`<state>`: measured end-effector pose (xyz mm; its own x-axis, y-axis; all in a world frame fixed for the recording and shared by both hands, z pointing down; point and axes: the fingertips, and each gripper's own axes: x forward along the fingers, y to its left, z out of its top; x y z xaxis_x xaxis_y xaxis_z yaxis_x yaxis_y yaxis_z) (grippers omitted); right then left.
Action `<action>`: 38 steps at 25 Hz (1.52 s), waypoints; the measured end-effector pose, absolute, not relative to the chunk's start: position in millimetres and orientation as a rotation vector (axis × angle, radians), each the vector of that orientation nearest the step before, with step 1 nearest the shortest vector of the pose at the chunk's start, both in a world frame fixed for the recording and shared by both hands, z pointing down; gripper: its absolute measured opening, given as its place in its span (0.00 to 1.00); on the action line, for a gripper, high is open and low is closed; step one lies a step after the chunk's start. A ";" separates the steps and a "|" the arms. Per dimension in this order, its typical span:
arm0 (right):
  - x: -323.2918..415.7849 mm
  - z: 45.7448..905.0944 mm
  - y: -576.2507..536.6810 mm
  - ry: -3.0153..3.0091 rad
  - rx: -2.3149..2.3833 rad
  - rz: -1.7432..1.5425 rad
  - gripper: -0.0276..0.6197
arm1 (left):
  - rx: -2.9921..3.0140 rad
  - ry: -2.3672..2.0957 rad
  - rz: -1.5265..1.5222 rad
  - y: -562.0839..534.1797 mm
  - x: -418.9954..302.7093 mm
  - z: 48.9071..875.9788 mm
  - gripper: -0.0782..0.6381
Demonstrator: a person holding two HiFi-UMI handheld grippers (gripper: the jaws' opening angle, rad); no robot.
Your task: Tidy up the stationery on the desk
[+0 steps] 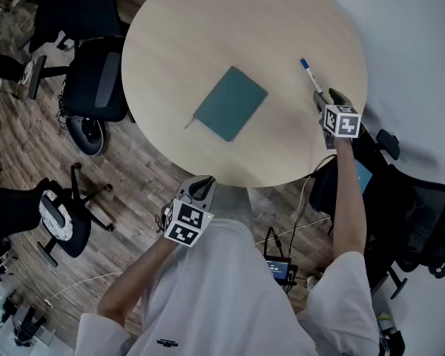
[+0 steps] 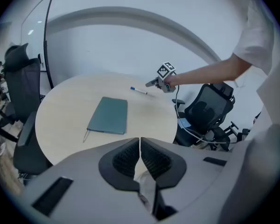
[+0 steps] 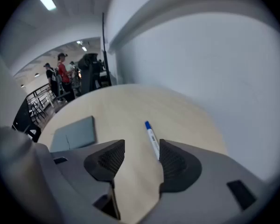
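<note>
Two grippers are in view, one idle and one at work. Nearest the person, the left gripper [image 2: 140, 149] hangs just off the near edge of the round table [image 1: 208, 28], its jaws pressed together on nothing. Further in, near the table's middle, a teal notebook [image 1: 231, 103] lies flat and closed, well apart from both grippers. Beyond it, toward the table's right side, the right gripper [image 3: 141, 154] is angled down over a blue-capped white pen [image 3: 151, 135], jaws spread wide and gripping nothing. The pen lies flat on the wood, its near end just beside the inner face of the right-hand jaw rather than centred in the gap. The step in hand appears to be picking up the pen. To do it well, the gripper should shift slightly sideways so the barrel sits midway between the pads, come down until the tips almost meet the wood, then close squarely across the barrel, since a round pen is likely to roll away from a one-sided push. The pen's near end is covered by that jaw, so contact cannot be confirmed. Its print is too small to read, and no view indicates where the pen belongs.
</note>
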<state>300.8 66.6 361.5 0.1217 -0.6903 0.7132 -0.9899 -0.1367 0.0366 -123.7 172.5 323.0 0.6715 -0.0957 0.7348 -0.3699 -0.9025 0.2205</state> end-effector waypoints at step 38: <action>-292.9 159.7 671.9 -2.039 2.319 0.779 0.10 | 2.754 -0.389 0.653 615.5 -348.7 142.8 0.14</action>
<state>-292.9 671.9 159.7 0.0607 -0.9424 0.3288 -0.9216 -0.1795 -0.3442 -348.7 615.5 142.8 0.8612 -0.1927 0.4704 -0.3213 -0.9234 0.2100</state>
